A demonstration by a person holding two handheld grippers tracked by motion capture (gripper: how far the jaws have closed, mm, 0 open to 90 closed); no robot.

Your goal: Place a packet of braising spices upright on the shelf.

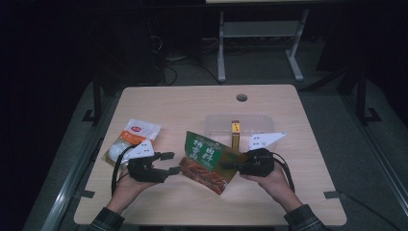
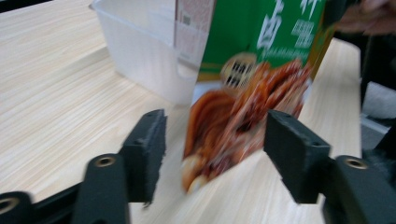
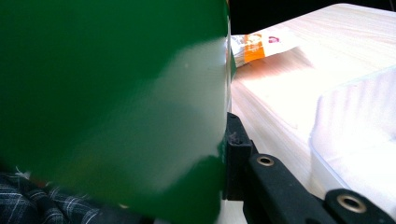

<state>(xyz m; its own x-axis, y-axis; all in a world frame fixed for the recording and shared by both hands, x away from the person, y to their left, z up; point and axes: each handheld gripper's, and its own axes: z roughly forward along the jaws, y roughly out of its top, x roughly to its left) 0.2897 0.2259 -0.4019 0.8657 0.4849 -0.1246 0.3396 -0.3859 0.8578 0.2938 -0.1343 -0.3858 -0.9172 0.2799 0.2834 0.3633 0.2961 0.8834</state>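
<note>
A green snack packet [image 1: 207, 161] with a picture of braised meat hangs tilted just above the table. My right gripper [image 1: 230, 165] is shut on its right edge; in the right gripper view the glossy green packet [image 3: 116, 102] covers one jaw, and the other black finger [image 3: 238, 158] presses against it. My left gripper [image 1: 172, 162] sits at the packet's lower left corner. Its jaws stand open on either side of the packet [image 2: 243, 116], and neither pad [image 2: 149, 149] touches it.
A clear plastic container [image 1: 216, 122] stands behind the packet with a yellow box [image 1: 235, 134] upright in it. A white and orange bag [image 1: 137, 134] lies at the left of the wooden table [image 1: 192, 101]. A cable hole [image 1: 241, 97] is near the far edge.
</note>
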